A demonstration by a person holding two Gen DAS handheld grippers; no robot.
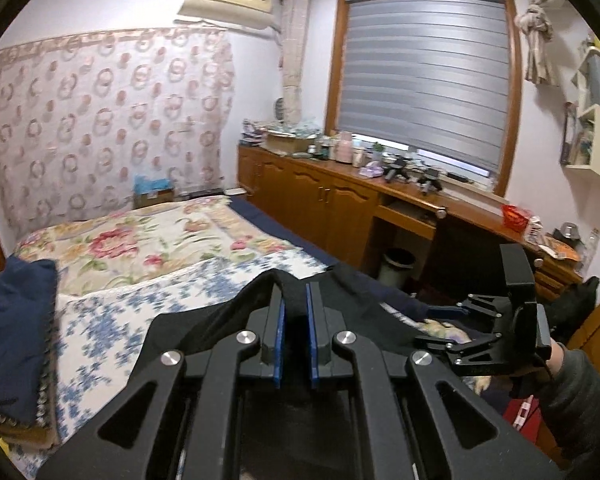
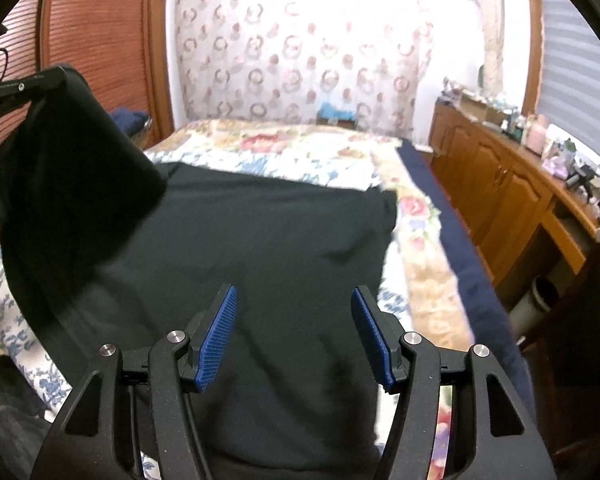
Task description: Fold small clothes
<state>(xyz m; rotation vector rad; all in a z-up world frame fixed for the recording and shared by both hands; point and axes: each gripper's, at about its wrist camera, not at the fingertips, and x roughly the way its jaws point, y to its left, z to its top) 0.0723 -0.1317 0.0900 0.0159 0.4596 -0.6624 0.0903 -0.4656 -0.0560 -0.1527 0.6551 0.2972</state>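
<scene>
The left hand-held gripper (image 1: 295, 300), tilted slightly down, is clamped on the black garment (image 2: 260, 248)'s raised edge; the right hand-held gripper (image 2: 294, 300) hovers half-open, empty.

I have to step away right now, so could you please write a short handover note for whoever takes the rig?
Left claw: shut on a corner of the black garment, lifted off the bed.
Right claw: open, empty, above the garment's near part.
Garment: mostly spread flat on the floral bedspread; the held corner hangs raised at the left.
Done: first fold started.
Left: carry the corner across, lay it down, smooth it, finish folding. Folded navy cloth lies on the bed's left side.
</scene>
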